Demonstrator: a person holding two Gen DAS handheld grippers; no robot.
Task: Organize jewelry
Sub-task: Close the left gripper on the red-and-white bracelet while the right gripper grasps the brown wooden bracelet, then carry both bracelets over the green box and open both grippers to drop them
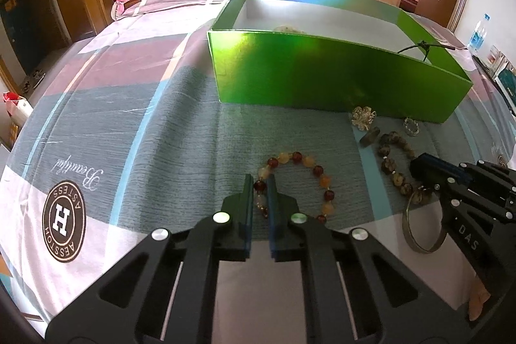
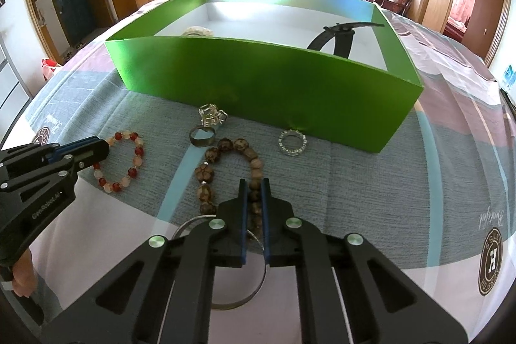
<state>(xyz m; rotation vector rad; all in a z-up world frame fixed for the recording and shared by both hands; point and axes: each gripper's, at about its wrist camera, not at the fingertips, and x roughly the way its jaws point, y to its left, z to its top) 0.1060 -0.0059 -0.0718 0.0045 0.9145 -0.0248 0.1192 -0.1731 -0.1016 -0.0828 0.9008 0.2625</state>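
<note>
Left wrist view: ahead of the left gripper [image 1: 260, 182], well beyond its tips, green box [image 1: 322, 76], largest thing here, open on top, thin glossy card walls, probably light and easy to push away, so better not to bump. Nearer, red and amber bead bracelet [image 1: 296, 182] flat on the striped cloth [image 1: 129, 118], one dark red bead pinched between the narrowed fingers, rest of the loop lying to the right of the tips; likely strung on elastic, hence limp, round glassy beads slippery, so hold across one bead or on the cord between two. Right wrist view: right gripper [image 2: 254, 186] closed around the brown wooden bead bracelet [image 2: 225, 170], bigger matte beads, less slippery, probably light, loop trailing to the left and ahead of the tips. Under this claw, metal bangle [image 2: 225, 295], stiff, thin, hard to lift from cloth except by the rim. Further ahead, small band ring [image 2: 202, 139], sparkling ring [image 2: 292, 143] and crystal brooch [image 2: 211, 115] close to the box wall, tiny, maybe fragile.
</note>
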